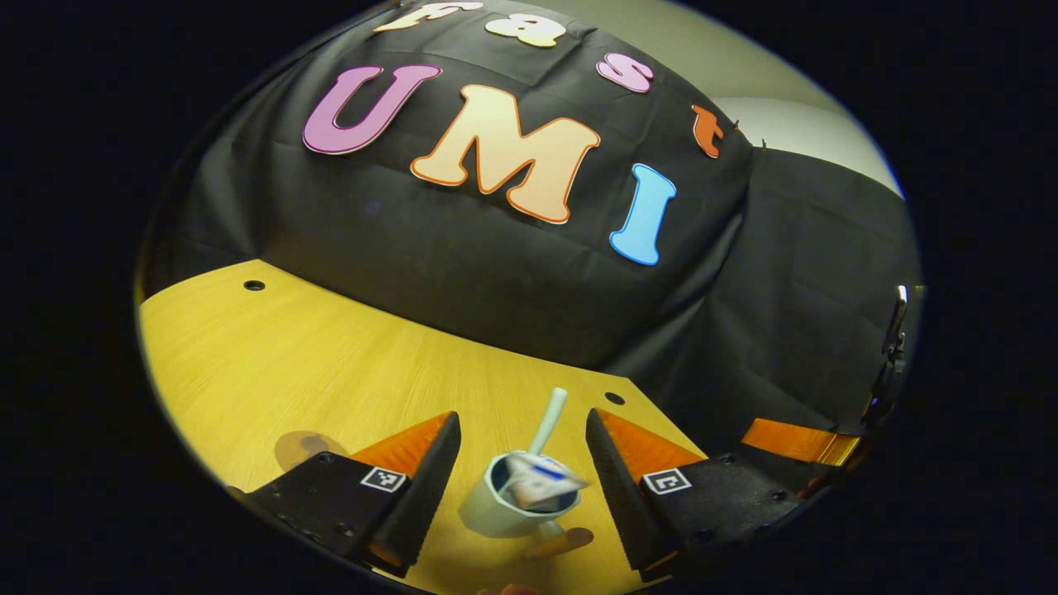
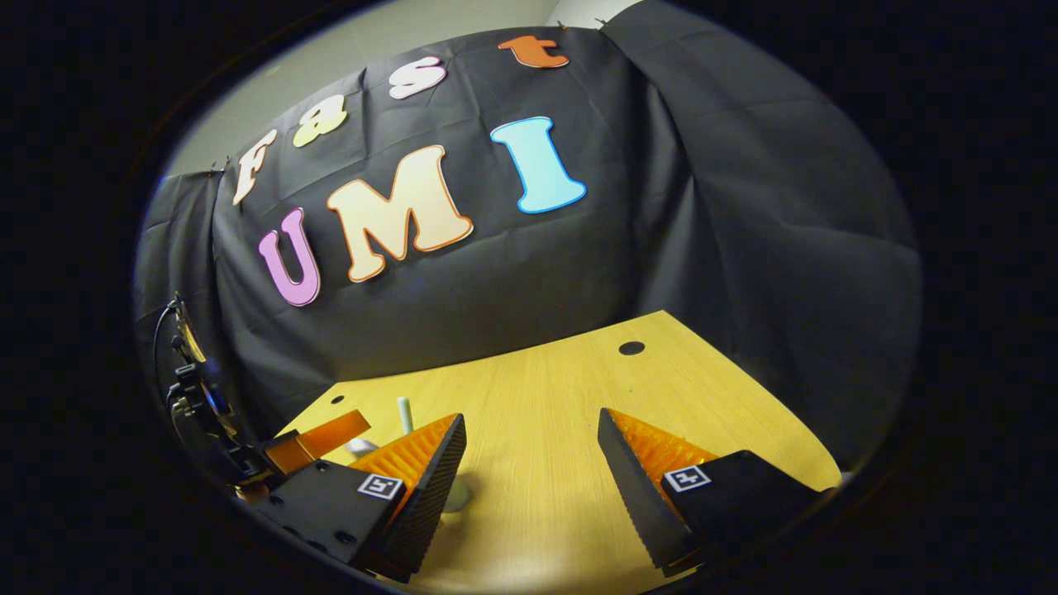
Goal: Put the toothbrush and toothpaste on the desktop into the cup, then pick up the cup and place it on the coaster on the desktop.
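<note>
A pale cup (image 1: 504, 508) stands on the yellow wooden desktop (image 1: 331, 372), in the gap between my left gripper's fingers. A crumpled toothpaste tube (image 1: 541, 486) lies in it, and a pale toothbrush handle (image 1: 550, 420) sticks up out of it. My left gripper (image 1: 521, 417) is open, with a gap between each finger and the cup. A brown round patch that may be the coaster (image 1: 302, 448) lies to the left. My right gripper (image 2: 531, 415) is open over bare desktop. Its left finger hides most of the cup (image 2: 456, 496); the toothbrush handle (image 2: 404, 413) shows above that finger.
The black cloth wall closes off the far side of the desktop (image 2: 537, 388). Small dark holes (image 1: 254, 285) (image 1: 614, 398) mark the desktop near its far edge. The other gripper's finger (image 1: 793, 444) shows at the right of the left gripper view.
</note>
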Demonstrator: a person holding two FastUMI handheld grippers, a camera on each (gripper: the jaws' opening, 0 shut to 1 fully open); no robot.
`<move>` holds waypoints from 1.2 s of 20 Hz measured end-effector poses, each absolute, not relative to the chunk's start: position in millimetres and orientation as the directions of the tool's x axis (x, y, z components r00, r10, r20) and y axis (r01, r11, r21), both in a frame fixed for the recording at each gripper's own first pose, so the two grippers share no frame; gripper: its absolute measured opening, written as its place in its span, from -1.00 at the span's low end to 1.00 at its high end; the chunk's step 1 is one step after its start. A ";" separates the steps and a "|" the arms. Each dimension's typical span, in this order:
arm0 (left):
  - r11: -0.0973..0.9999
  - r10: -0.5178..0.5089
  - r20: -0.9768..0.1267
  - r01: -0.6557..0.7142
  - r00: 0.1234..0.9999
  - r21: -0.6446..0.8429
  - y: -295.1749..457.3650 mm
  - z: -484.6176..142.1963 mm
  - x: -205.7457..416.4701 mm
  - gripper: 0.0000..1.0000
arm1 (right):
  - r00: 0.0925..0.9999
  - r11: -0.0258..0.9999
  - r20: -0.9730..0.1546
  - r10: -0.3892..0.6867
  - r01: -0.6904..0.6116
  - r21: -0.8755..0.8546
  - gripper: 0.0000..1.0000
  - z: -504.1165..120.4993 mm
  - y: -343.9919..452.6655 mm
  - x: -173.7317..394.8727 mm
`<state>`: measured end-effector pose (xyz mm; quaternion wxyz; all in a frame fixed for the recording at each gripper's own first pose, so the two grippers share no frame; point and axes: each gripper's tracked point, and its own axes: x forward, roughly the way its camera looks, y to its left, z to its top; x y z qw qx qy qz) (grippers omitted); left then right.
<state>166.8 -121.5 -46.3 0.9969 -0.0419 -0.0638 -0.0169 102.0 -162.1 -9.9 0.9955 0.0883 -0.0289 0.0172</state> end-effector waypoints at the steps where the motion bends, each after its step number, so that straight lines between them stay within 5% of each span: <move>1: 0.997 -0.007 0.138 0.018 0.990 -0.079 -114.8 -41.2 159.1 0.76 | 0.998 0.985 0.047 0.045 -0.052 0.166 0.89 -12.4 -157.7 102.1; 10: 0.968 0.249 0.173 -0.242 0.953 -0.058 -22.6 0.9 84.2 0.84 | 0.972 0.970 -0.056 0.228 -0.222 0.095 0.97 -26.0 -99.8 102.7; 18: 0.908 0.420 0.103 -0.415 0.902 -0.064 51.1 -15.5 29.7 0.85 | 0.886 0.947 -0.335 0.320 -0.310 0.084 0.97 -78.4 -50.6 111.5; 24: 0.899 0.434 0.063 -0.429 0.899 -0.085 86.5 -19.7 33.6 0.84 | 0.805 0.952 -0.515 0.296 -0.295 0.086 0.87 -110.3 -21.4 117.0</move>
